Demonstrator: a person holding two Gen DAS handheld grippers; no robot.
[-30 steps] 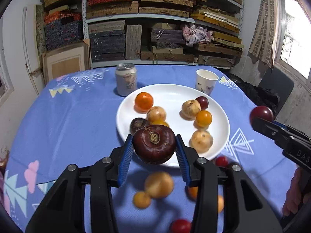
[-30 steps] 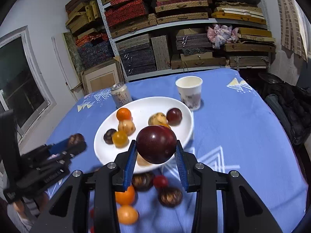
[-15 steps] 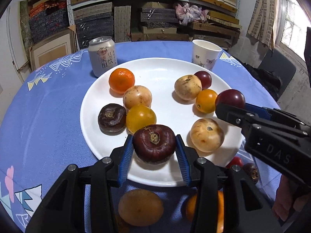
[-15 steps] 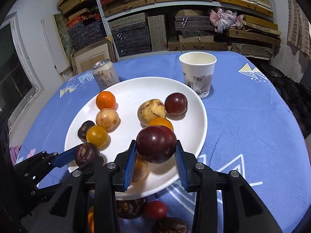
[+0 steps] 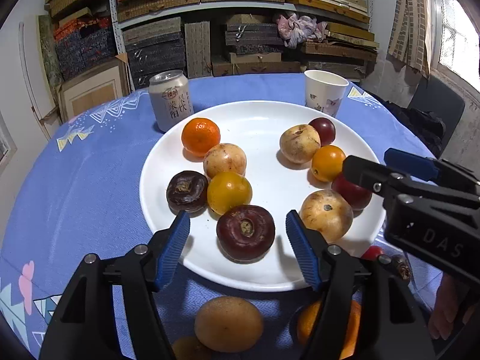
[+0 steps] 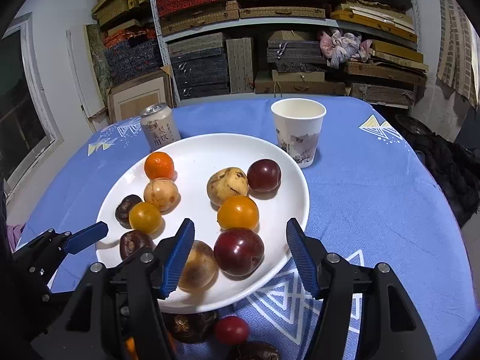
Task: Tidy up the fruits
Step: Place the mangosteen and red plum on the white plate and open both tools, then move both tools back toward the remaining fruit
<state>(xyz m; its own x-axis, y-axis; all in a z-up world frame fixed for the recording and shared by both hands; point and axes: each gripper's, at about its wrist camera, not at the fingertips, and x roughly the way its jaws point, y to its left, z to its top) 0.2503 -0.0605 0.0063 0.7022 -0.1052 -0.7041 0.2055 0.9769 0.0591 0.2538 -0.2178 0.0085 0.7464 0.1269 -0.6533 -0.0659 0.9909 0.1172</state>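
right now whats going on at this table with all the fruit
A person with a handheld gripper in each hand is moving fruit from the blue tablecloth onto a white plate. The left gripper is opening around a dark brown fruit that sits on the plate's near edge, its pads clear of it. The right gripper is opening around a dark red plum, also resting on the plate. A few fruits still lie on the cloth below the plate. A can and paper cup stand behind.

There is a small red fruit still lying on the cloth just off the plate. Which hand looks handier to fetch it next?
Probably the right gripper: the small red fruit lies just below it, beside the plate. Its jaws are opening, clear of the plum.
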